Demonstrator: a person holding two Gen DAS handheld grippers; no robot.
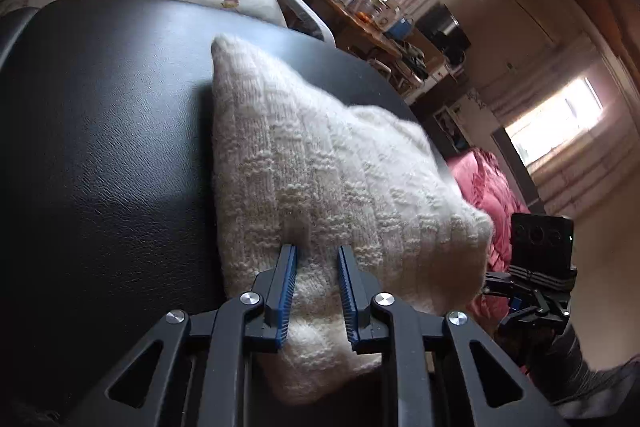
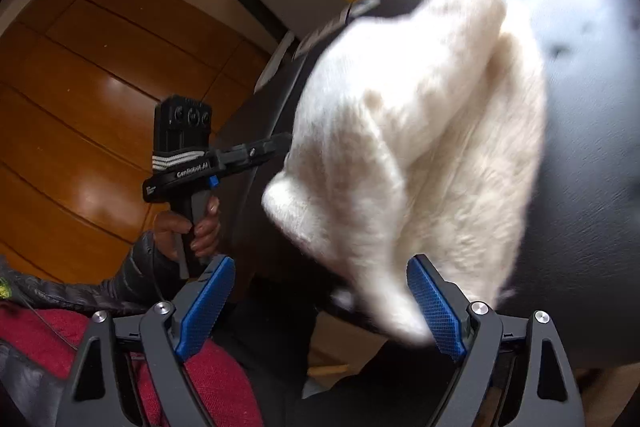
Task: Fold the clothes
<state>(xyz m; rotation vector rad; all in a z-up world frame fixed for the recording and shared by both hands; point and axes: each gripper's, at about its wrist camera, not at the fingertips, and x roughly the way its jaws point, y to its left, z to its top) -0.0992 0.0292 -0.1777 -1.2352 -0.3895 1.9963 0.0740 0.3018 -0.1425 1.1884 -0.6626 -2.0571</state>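
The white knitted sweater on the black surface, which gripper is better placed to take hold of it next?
Probably left. The left gripper has its part-open jaws over the white knitted sweater near its edge. The right gripper is wide open, with only a loose corner between its fingers.

White lettering "GenRobot.AI" stands on the left gripper [image 2: 286,141] body.

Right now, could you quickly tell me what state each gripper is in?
Left gripper: open, fingers apart, tips resting on the folded white knit sweater, not clamping it.
Right gripper: wide open, holding nothing; the sweater's edge lies between its fingers.
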